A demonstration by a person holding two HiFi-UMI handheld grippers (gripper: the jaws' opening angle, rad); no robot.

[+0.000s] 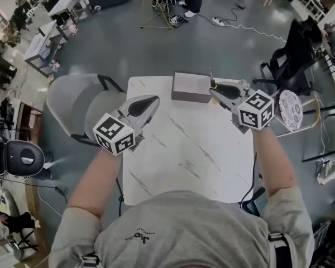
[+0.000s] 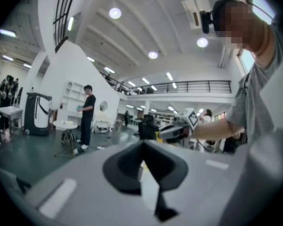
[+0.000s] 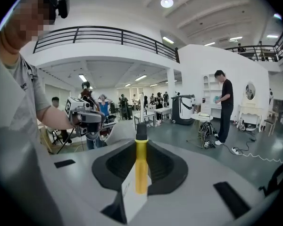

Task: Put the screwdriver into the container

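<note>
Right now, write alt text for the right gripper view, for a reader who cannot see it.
The right claw is shut on a yellow-handled screwdriver, its black collar pointing away from the camera. Beyond lies a large white hall where a person in black stands by a small round table.

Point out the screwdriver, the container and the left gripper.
screwdriver [image 3: 141,166]: right gripper view, on its yellow handle.
container [image 1: 192,86]: head view, on its grey top.
left gripper [image 1: 156,99]: head view, at its closed jaw tips.
</note>
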